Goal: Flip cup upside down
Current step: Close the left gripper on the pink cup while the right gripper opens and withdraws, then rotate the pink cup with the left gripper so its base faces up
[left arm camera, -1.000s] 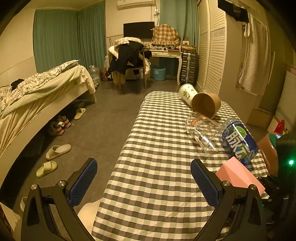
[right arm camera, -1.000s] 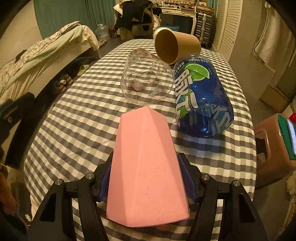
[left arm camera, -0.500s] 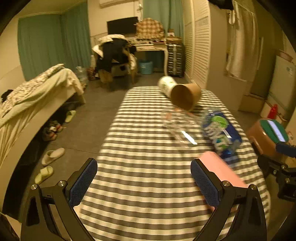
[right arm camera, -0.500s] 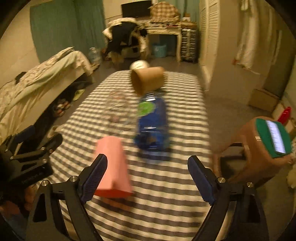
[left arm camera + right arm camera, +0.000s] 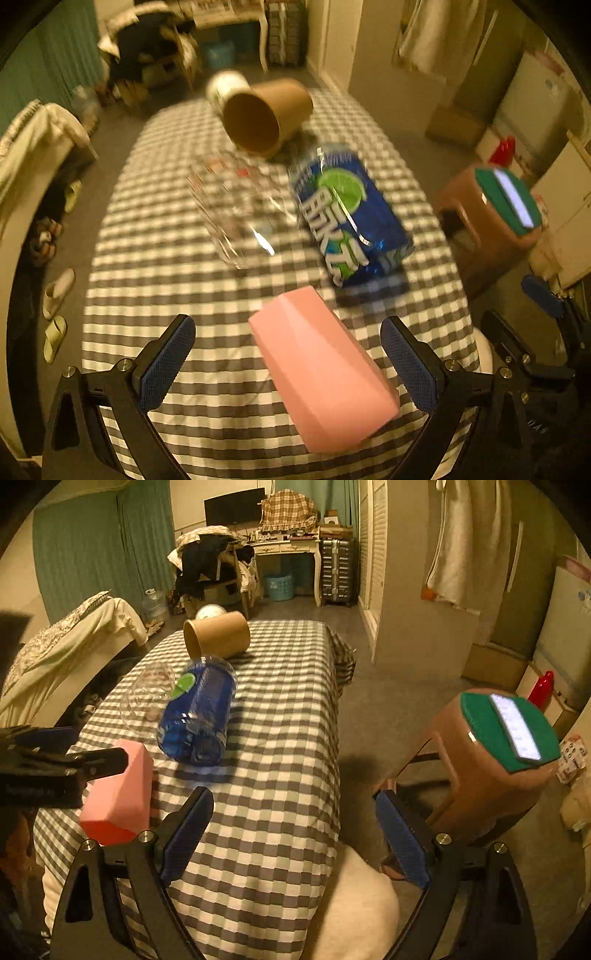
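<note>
Released by the right gripper (image 5: pixel 295 834), now wide, the pink cup (image 5: pixel 321 373) lies on its side between the wide left gripper (image 5: pixel 288 363) fingers, axis toward 11 o'clock, blue bottle (image 5: pixel 351 218) and glass (image 5: pixel 236 210) beyond.

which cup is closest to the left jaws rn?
The pink faceted cup, lying on its side between the open jaws. The clear glass cup, blue-labelled cup and brown paper cup lie farther up the table.

Matt pink cup (image 5: pixel 322 373) (faceted); woven checked tablecloth (image 5: pixel 155 295)

Checkered table (image 5: pixel 155 295) carries (all lying sideways) cups (image 5: pixel 321 380) and bottle (image 5: pixel 351 218).
</note>
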